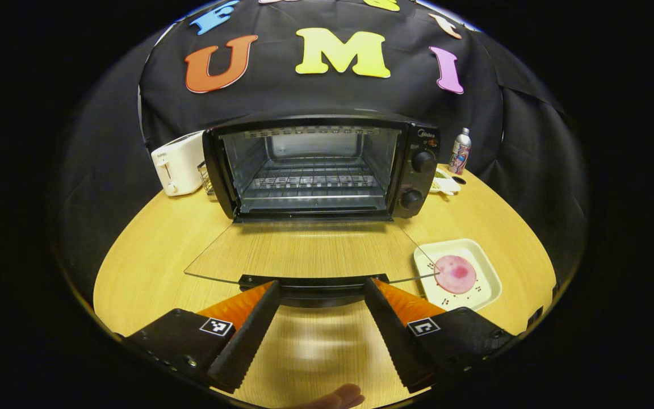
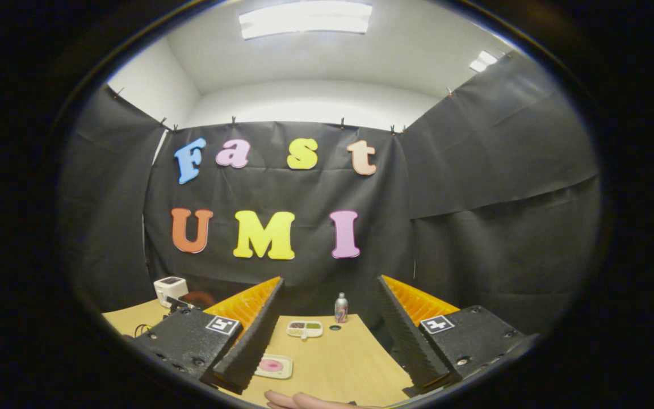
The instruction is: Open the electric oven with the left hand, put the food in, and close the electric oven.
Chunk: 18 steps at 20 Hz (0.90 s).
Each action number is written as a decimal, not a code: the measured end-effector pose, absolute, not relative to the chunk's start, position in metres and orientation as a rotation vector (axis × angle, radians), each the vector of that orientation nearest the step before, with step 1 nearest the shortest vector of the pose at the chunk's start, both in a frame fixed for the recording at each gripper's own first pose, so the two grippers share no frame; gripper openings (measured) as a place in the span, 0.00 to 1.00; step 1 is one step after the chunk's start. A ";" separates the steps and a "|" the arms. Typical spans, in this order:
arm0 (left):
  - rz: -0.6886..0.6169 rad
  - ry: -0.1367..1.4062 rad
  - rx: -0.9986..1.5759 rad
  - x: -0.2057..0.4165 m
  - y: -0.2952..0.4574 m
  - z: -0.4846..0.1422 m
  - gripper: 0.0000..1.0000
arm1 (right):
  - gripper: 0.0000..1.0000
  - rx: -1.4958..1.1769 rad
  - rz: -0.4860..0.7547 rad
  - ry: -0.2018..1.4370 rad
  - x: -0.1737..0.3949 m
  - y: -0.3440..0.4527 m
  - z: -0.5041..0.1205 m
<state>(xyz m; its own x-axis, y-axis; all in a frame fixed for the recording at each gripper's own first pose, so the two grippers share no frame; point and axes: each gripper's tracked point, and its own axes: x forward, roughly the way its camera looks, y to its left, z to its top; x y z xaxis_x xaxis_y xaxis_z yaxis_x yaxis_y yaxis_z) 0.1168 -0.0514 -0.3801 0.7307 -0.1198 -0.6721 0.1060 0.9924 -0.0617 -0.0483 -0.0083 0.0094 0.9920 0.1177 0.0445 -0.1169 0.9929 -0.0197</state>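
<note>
Left gripper view. The electric oven (image 1: 327, 167) stands at 12 o'clock on the wooden table (image 1: 151, 261), its glass door (image 1: 304, 250) folded fully down and lying flat toward the camera. The cavity holds a wire rack (image 1: 311, 180) with nothing on it. At 4 o'clock from the door, a pale square plate (image 1: 489, 272) carries the food (image 1: 455, 274), a round pink slice, beside the door's right corner. A white toaster (image 1: 178, 163) sits at 10 o'clock beside the oven; a slim bottle (image 1: 460, 151) stands at 2 o'clock. The left gripper (image 1: 321, 289) is spread wide, its fingers flanking the dark door handle (image 1: 313, 282) at the door's near edge; whether they touch it cannot be told.

Right gripper view. The right gripper (image 2: 330, 287) is raised above the table, fingers spread wide with nothing between them. Between the fingers, farther off, lie the plate with the pink slice at 6 o'clock, a small divided dish (image 2: 304, 328) holding dark contents, and the bottle at centre.
</note>
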 end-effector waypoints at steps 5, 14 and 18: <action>-0.115 0.802 -0.047 0.108 -0.051 -0.410 0.95 | 0.98 -0.024 0.123 -0.026 -0.045 -0.003 -0.002; -0.137 0.755 0.002 0.106 -0.049 -0.420 0.96 | 0.98 -0.017 0.128 0.037 -0.027 0.003 -0.019; -0.135 0.714 -0.025 0.108 -0.050 -0.409 0.96 | 0.98 -0.037 0.132 0.086 -0.012 0.008 -0.038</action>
